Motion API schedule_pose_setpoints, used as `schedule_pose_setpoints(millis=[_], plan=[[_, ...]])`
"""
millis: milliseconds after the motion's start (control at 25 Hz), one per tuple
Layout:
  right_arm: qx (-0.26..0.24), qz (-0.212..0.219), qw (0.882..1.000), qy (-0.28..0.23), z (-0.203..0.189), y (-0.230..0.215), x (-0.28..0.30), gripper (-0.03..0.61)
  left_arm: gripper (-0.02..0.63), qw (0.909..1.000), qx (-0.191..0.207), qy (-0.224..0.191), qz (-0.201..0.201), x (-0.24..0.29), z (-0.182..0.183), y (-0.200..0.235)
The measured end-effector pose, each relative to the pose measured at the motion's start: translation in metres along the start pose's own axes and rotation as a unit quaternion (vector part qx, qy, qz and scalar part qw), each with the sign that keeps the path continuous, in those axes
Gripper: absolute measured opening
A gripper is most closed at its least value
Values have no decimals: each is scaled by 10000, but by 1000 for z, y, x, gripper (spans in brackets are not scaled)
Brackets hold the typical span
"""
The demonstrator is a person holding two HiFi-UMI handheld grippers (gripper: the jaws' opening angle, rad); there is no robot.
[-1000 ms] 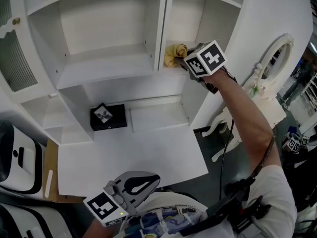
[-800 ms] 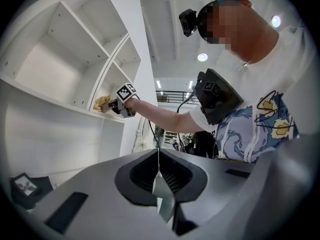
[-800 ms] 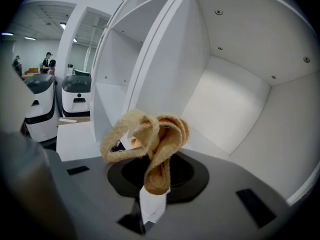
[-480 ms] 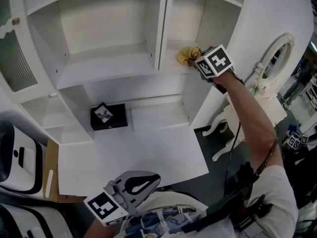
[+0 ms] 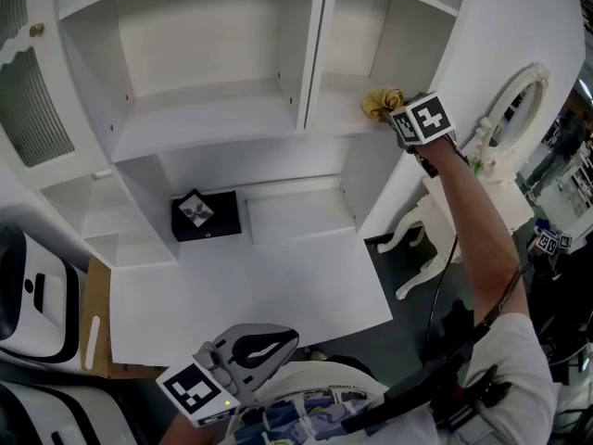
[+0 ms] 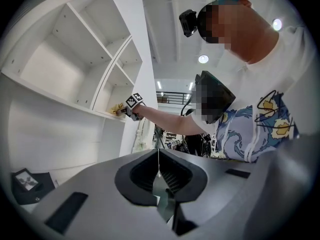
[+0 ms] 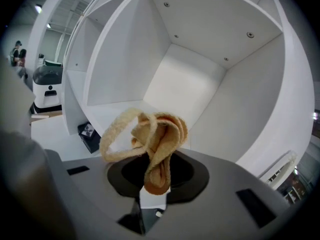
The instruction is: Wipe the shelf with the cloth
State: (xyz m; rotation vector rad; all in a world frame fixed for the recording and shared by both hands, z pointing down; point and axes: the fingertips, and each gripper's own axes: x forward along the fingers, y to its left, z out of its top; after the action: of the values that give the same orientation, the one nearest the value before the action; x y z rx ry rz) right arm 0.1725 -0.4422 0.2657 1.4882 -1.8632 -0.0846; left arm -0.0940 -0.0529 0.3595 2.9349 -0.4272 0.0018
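Observation:
A crumpled yellow cloth (image 5: pixel 382 102) lies against the right compartment's board (image 5: pixel 335 111) of the white shelf unit, near its right front corner. My right gripper (image 5: pixel 396 111) is shut on the cloth, its marker cube just behind. In the right gripper view the cloth (image 7: pixel 150 134) bunches out of the shut right gripper (image 7: pixel 157 178) above the board (image 7: pixel 112 111). My left gripper (image 5: pixel 285 336) hangs low by the person's body, away from the shelf. In the left gripper view that gripper (image 6: pixel 159 173) is shut with nothing in it.
An upright divider (image 5: pixel 315 49) splits the shelf into a wide left bay and a narrow right one. A black box (image 5: pixel 205 215) with a marker sits in a lower nook above the white desk top (image 5: pixel 250 286). A white ornate mirror stand (image 5: pixel 511 109) is at the right.
My right gripper has slid the cloth to the right along the board, from beside the divider to the right-hand side of the compartment. The left gripper has not moved.

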Motion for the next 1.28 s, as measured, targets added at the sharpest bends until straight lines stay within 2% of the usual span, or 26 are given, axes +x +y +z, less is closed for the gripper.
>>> schedule_pose_setpoints(millis=[120, 280, 400, 520, 880, 1280], plan=[[241, 149, 9987, -422, 16, 20, -16, 84, 14, 10000, -59, -32, -6, -13, -3, -2], [372, 751, 9911, -1038, 48, 78, -39, 84, 15, 9999, -146, -38, -53, -26, -10, -2], [414, 1152, 9843, -1269, 61, 120, -42, 84, 14, 9999, -151, -30, -55, -32, -14, -1], [448, 1192, 9820, -1394, 61, 137, -37, 84, 15, 9999, -127, -46, 0, -34, -14, -3], [624, 1086, 9772, -1717, 34, 97, -21, 84, 15, 9998, -58, 65, 164, -7, -10, -5], [816, 762, 9788, -1718, -23, 14, -18, 84, 14, 9998, -13, 158, 155, 63, -7, -13]])
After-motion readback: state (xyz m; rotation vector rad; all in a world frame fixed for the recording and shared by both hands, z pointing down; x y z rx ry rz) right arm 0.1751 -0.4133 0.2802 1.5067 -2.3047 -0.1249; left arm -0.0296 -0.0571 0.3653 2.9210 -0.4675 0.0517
